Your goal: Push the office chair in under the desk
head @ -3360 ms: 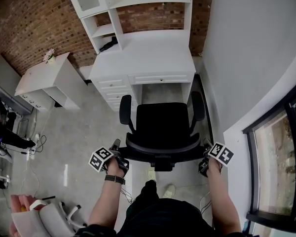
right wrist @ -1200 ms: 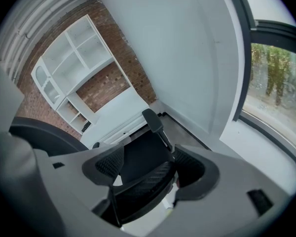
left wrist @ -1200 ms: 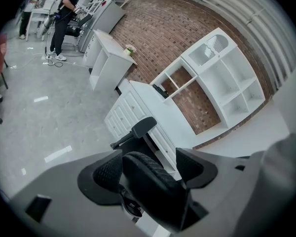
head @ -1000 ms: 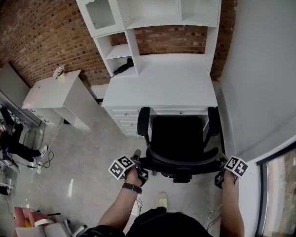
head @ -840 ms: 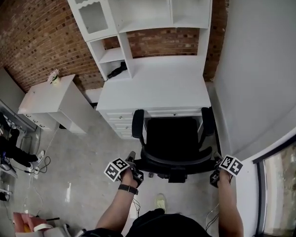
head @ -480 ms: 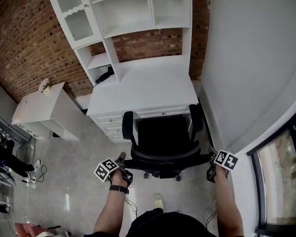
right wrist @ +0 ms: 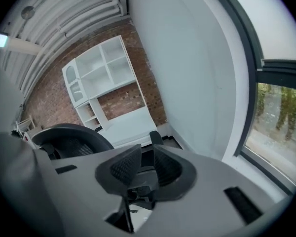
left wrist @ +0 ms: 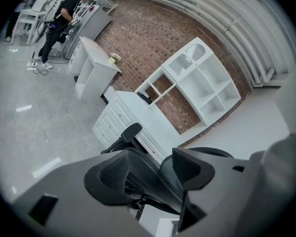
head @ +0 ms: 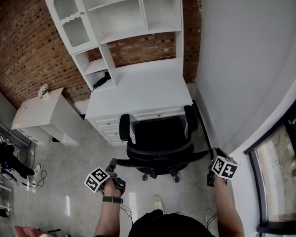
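The black office chair (head: 158, 141) stands with its seat pushed in under the white desk (head: 138, 90), backrest toward me. My left gripper (head: 112, 164) hovers just off the backrest's left end. Its jaws are wide apart and closing; the chair (left wrist: 129, 132) shows beyond them, untouched by the pads. My right gripper (head: 212, 155) is by the backrest's right end. In the right gripper view its jaws (right wrist: 147, 164) are closing to a narrow gap with nothing between them, and the chair backrest (right wrist: 71, 135) lies to their left.
A white hutch with shelves (head: 118, 14) tops the desk against the brick wall. A small white cabinet (head: 44, 113) stands to the left, cables (head: 34, 172) on the floor beyond. A white wall (head: 246, 58) and window (head: 286, 181) close the right side. A person (left wrist: 64, 14) stands far off.
The chair has rolled forward under the desk. Both grippers have come off the backrest ends and drawn back slightly, the left one lower and further left.
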